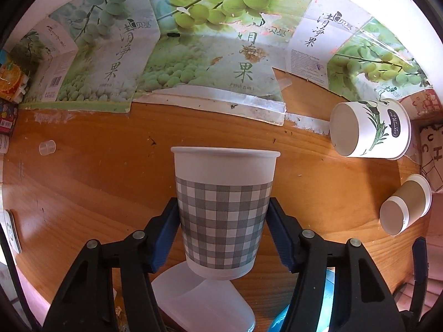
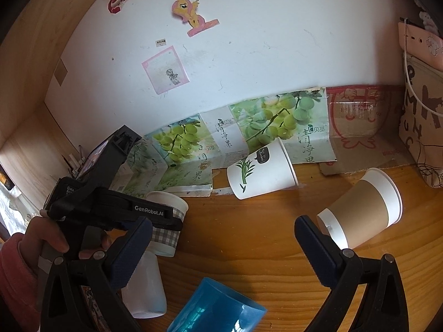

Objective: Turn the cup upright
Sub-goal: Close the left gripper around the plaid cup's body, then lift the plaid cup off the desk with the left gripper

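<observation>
My left gripper is shut on a grey checked paper cup, held upright with its rim up, above the wooden table. The same cup shows in the right wrist view inside the left gripper. My right gripper is open and empty. A brown-sleeved cup lies on its side just beyond its right finger. A white bamboo-print cup lies on its side further back; it also shows in the left wrist view, with the brown cup nearer.
A frosted white cup lies on its side under the checked cup. A blue cup lies at the front edge. Grape-print cardboard lines the back wall. A paper bag stands at right. A small clear cap lies at left.
</observation>
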The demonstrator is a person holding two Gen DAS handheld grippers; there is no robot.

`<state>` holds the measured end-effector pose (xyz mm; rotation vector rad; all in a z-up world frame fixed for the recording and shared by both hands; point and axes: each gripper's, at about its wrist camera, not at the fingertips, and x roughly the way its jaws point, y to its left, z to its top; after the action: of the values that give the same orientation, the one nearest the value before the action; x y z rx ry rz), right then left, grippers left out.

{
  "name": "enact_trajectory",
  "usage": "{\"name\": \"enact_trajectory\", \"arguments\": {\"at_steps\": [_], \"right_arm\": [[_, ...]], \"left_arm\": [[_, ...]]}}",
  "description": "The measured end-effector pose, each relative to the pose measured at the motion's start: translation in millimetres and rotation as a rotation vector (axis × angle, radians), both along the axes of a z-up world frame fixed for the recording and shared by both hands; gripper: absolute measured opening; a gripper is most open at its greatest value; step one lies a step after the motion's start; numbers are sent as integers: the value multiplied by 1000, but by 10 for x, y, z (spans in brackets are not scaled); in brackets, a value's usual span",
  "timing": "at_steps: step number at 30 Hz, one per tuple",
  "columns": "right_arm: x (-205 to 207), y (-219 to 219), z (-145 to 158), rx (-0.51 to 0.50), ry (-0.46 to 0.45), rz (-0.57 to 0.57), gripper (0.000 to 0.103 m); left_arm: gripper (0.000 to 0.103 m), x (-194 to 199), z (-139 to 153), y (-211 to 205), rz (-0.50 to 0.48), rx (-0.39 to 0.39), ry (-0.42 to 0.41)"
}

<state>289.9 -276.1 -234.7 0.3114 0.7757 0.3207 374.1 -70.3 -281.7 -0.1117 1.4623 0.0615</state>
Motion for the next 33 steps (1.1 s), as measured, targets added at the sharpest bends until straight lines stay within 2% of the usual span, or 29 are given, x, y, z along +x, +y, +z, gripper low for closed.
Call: {"name": "enact_trajectory", "arguments": {"at_steps": [3, 9, 17, 20, 29, 33], "right_arm": [[-35, -3, 41, -8, -11, -3, 103], [-170, -42, 215, -29, -54, -35, 103], [-559, -156, 617, -40, -153, -113, 103], [-729, -208, 747, -41, -179, -139, 103], [-1269, -346, 929, -45, -188, -192, 103], [-1518, -264, 933, -60, -171, -192, 103]], "left_arm": [[66, 2, 65, -24, -9, -1, -18], [65, -167, 416, 20, -44, -15, -71], [65, -532, 1052, 22, -122, -22, -209], [65, -631, 1197, -14, -137, -32, -251], [66, -1166, 1568, 17, -178, -63, -344], [66, -1509, 1677, 45, -220, -63, -352]]}}
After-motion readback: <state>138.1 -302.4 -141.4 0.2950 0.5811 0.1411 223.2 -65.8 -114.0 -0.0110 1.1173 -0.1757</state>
